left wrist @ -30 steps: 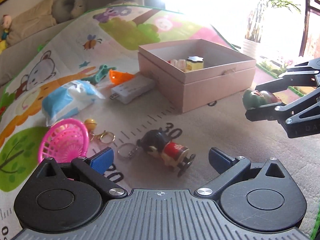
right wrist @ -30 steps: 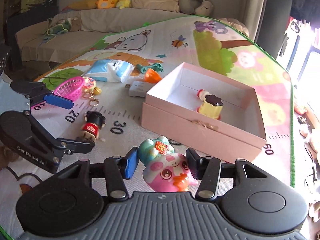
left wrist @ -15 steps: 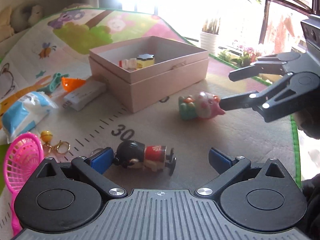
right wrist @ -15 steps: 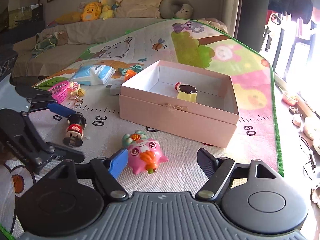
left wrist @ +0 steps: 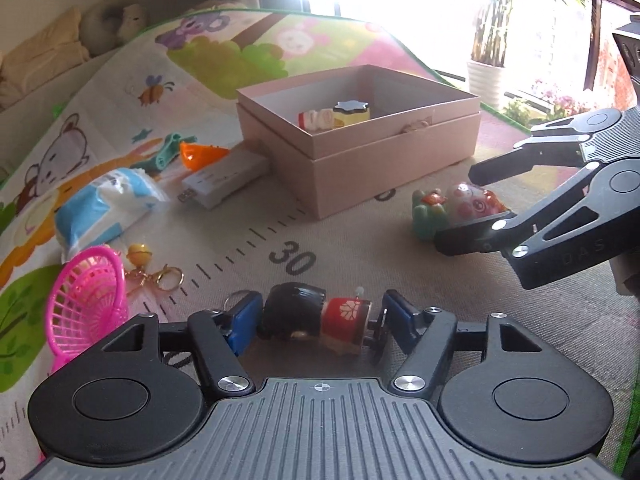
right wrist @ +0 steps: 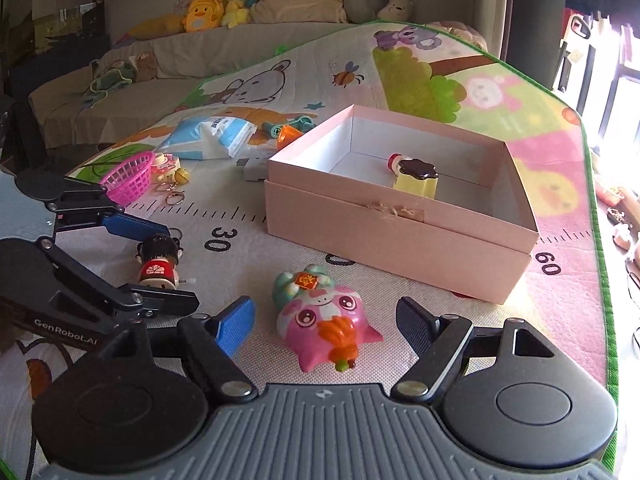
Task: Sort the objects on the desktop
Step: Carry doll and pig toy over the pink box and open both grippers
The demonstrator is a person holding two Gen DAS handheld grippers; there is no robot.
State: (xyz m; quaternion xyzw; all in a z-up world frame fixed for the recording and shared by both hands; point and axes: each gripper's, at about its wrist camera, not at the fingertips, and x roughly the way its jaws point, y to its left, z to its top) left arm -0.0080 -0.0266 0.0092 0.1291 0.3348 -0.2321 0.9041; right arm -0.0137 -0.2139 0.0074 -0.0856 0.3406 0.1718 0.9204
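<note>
A small doll keychain [left wrist: 316, 316] with black hair and a red body lies on its side on the mat. My left gripper [left wrist: 320, 318] has it between its blue pads, one at the head and one at the feet, and the jaws are closing on it. The right wrist view shows the same grip, with the left gripper [right wrist: 180, 266] around the doll [right wrist: 158, 260]. A pink pig toy [right wrist: 324, 320] with a green back lies on the mat between the spread fingers of my right gripper [right wrist: 326, 320], which is open and not touching it. The pink box [right wrist: 400, 236] holds a yellow pudding toy [right wrist: 416, 180].
On the mat's left lie a pink basket [left wrist: 86, 300], a gold bell keyring [left wrist: 156, 272], a blue tissue pack [left wrist: 108, 208], a white USB stick [left wrist: 224, 178], an orange piece [left wrist: 196, 154] and a teal clip [left wrist: 166, 152]. A sofa with plush toys [right wrist: 224, 8] stands behind.
The left jaws have closed from wide open onto the doll. The right gripper released the pig toy onto the mat, and now stands open around it, slightly lower.
</note>
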